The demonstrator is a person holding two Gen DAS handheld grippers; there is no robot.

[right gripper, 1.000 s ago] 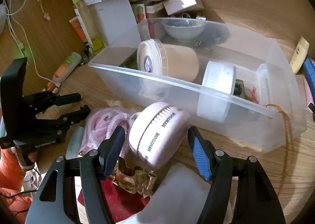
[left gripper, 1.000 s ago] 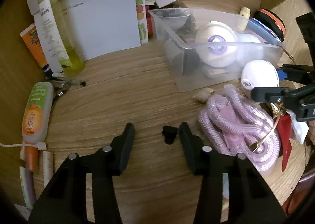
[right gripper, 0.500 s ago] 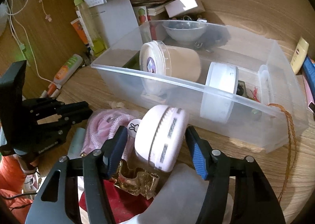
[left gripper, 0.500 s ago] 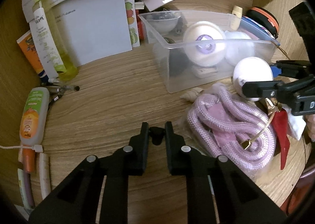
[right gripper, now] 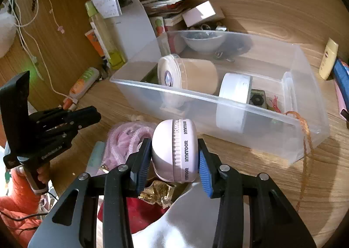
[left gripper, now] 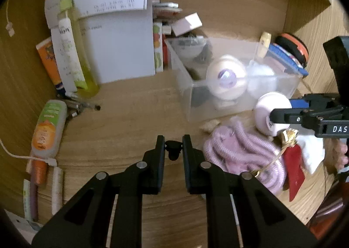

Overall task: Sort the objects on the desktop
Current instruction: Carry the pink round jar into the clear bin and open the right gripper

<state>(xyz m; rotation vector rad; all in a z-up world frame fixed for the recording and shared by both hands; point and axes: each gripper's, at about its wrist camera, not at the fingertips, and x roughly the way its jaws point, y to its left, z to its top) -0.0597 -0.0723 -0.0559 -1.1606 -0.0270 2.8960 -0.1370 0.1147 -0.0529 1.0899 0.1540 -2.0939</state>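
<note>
My left gripper (left gripper: 173,138) is shut on a small black piece (left gripper: 173,150), held just above the wooden desk. In the right wrist view my right gripper (right gripper: 174,142) has a pale pink round device (right gripper: 174,154), lettered on its rim, standing on edge between its blue pads. The jaws are closing and both pads touch its flat faces. The same device (left gripper: 267,104) shows in the left wrist view, in front of the clear plastic bin (right gripper: 218,107). That bin holds a lidded tub (right gripper: 189,73), a white round case (right gripper: 235,86) and a bowl.
A pink coiled cord (left gripper: 240,152) lies between the grippers. Under the right gripper lie a red pouch (right gripper: 139,210), gold foil and white tissue. Papers, a yellow-green bottle (left gripper: 74,51) and an orange-labelled tube (left gripper: 48,128) crowd the left. A brown cord (right gripper: 305,138) hangs off the bin.
The left jaws shut on the small black piece and rose slightly with it. The right jaws narrowed onto the pink device, which turned up on its edge.
</note>
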